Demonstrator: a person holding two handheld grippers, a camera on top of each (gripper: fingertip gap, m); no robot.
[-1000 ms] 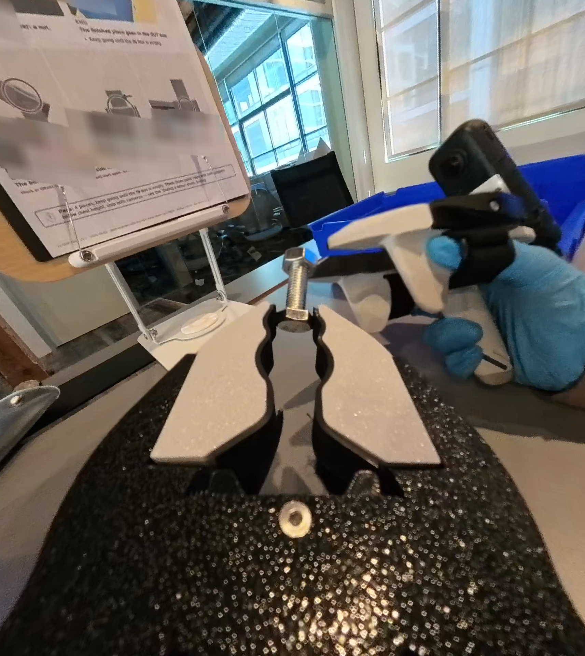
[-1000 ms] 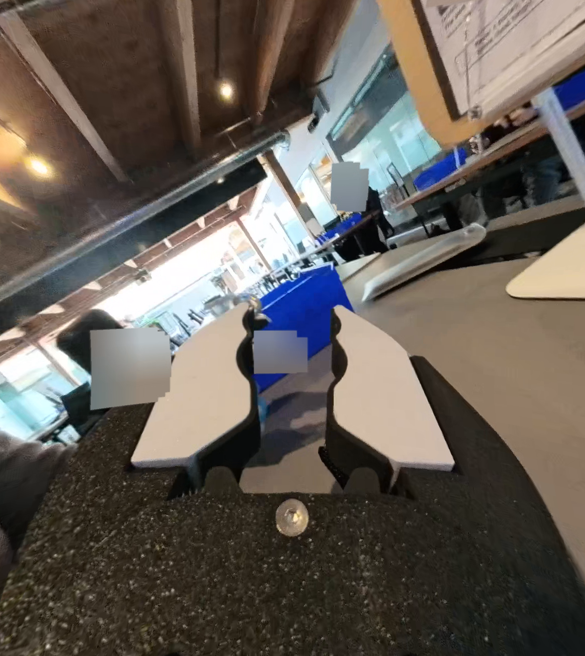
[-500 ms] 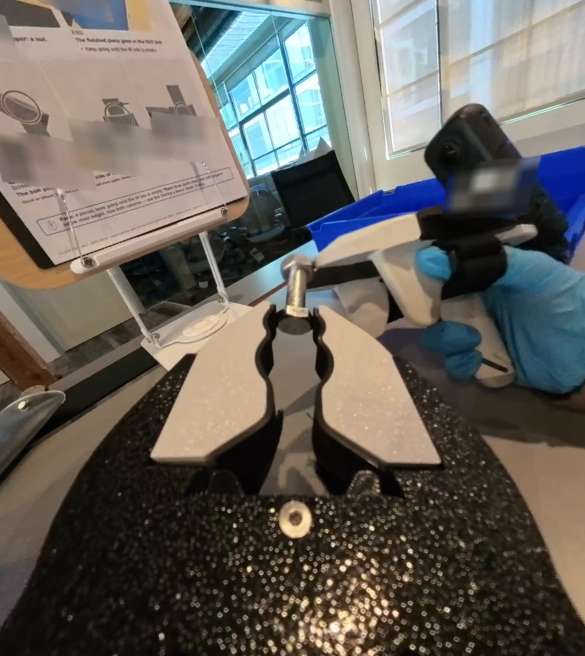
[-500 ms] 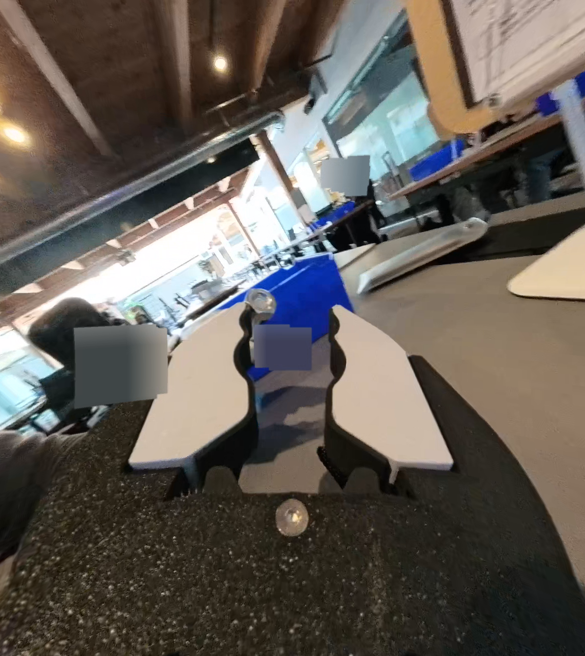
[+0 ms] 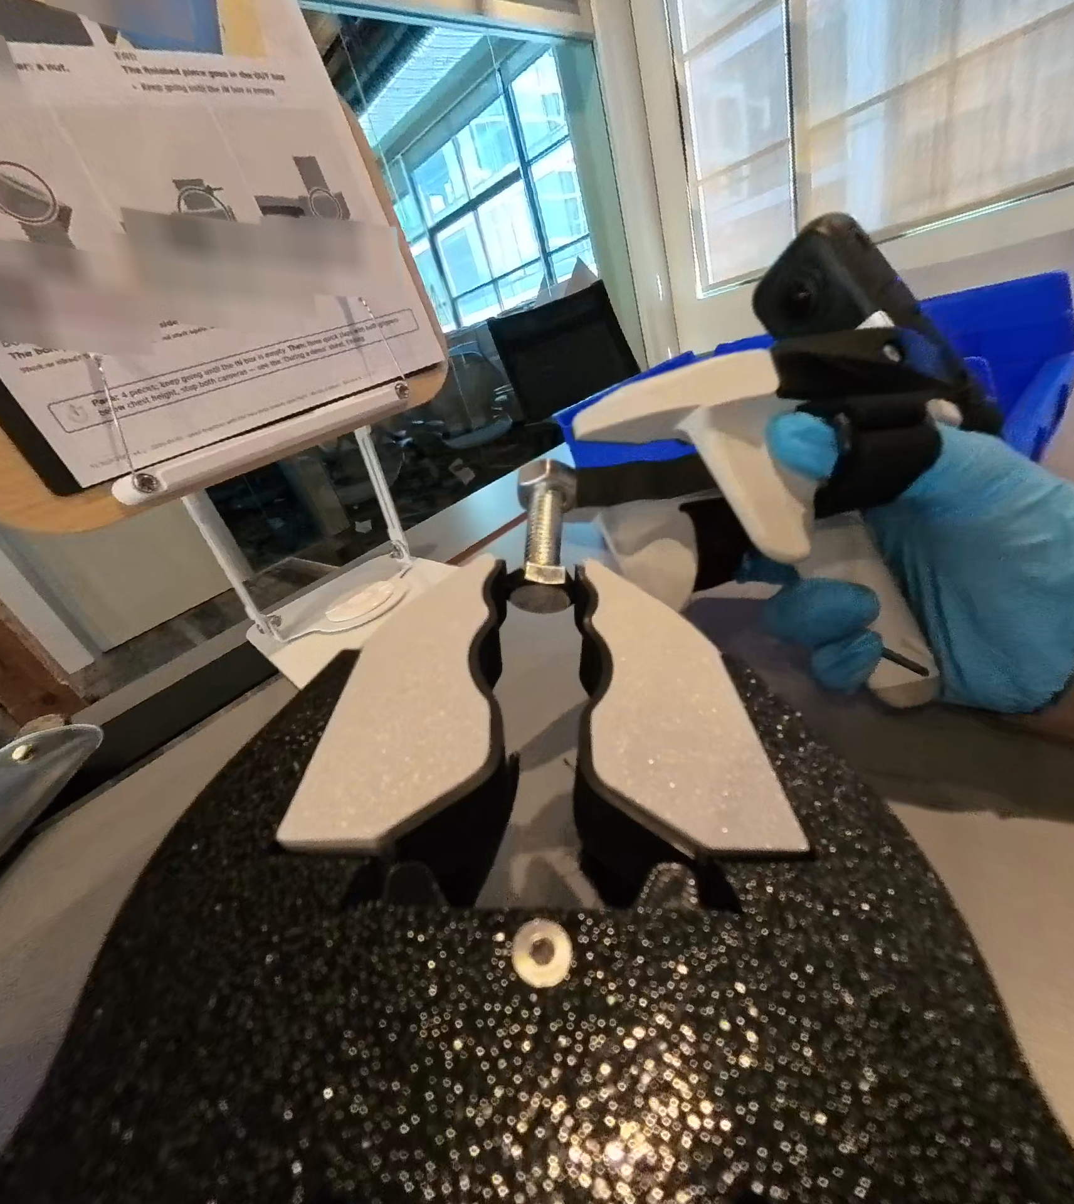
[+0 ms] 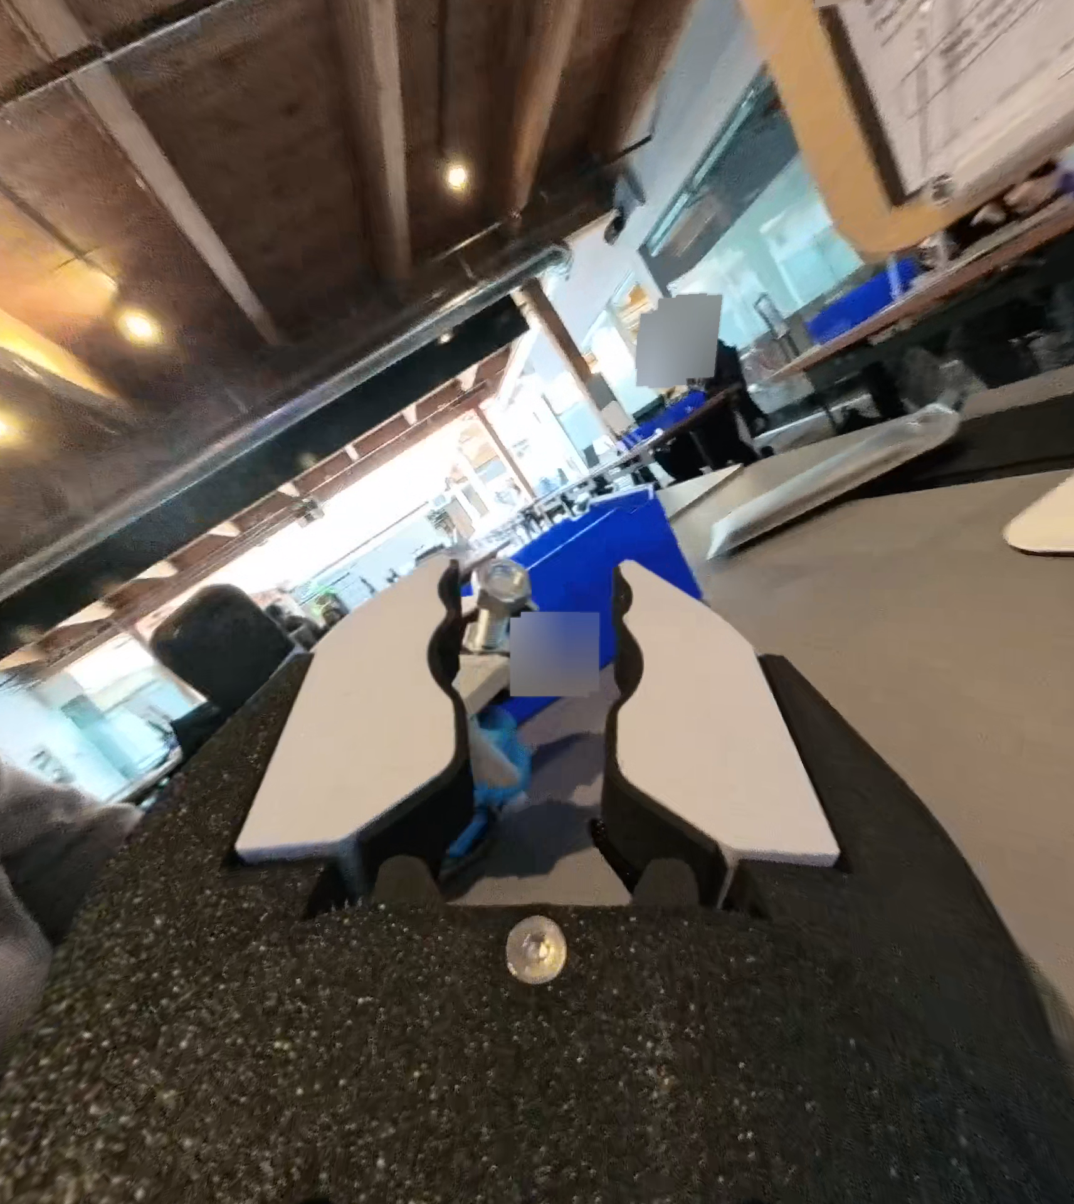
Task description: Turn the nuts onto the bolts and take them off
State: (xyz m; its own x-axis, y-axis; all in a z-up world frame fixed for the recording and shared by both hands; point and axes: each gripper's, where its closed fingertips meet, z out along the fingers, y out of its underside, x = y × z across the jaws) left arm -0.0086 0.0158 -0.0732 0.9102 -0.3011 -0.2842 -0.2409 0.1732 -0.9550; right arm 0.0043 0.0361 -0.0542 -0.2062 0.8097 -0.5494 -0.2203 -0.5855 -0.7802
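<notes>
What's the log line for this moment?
left gripper: shut on nut | bolt: upright, head up | right gripper: open, at bolt head

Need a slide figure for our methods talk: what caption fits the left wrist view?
Left gripper clamps a nut with an upright bolt as the open right gripper reaches its head.

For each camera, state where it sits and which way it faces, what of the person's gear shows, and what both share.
Left wrist view: mounted on the left gripper, looking along its fingers toward the instruction board and windows; its tips clamp the nut with the bolt standing above; the right gripper and a blue-gloved hand reach in from the right.
Right wrist view: mounted on the right gripper, tilted up toward the ceiling and a blue bin; its open fingers frame the bolt head.
Shared: the bolt, board and grey table.
</notes>
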